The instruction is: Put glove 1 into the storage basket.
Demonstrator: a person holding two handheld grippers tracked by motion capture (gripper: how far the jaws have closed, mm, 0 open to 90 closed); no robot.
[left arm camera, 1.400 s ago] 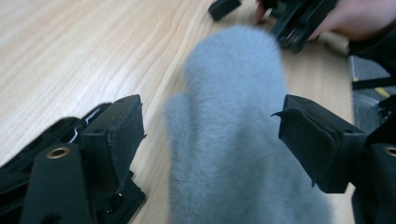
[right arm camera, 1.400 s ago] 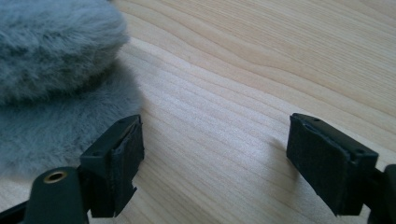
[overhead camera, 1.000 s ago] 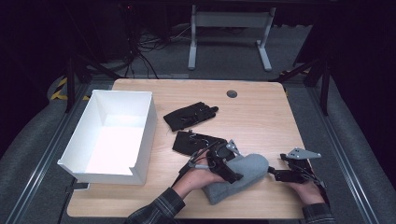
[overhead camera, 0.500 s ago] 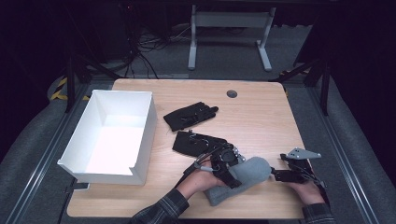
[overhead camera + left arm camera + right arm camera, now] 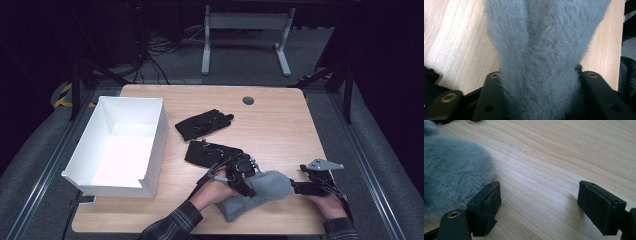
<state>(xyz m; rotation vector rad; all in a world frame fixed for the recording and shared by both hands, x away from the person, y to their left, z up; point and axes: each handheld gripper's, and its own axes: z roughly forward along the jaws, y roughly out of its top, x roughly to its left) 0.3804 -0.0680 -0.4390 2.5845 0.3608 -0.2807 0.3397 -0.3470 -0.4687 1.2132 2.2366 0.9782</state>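
The wooden table is holding a big white box, sitting well off to the far side of the left gripper. Two black gloves are lying on the table just beyond that gripper. The fluffy grey mitten is lying at the near edge of the table, between the two grippers.

The left gripper is squeezing the mitten. Its jaws have just been closing, and the grey fur is bunching up between them. So the grabbing step is going on now.

The right gripper is waiting just beside the mitten's other end. Its jaws are standing wide apart over bare wood, with the fur touching one jaw.

Next, I think the left gripper needs to lift the mitten and carry it over to the box, keeping its squeeze tight so the soft fur is not slipping out.
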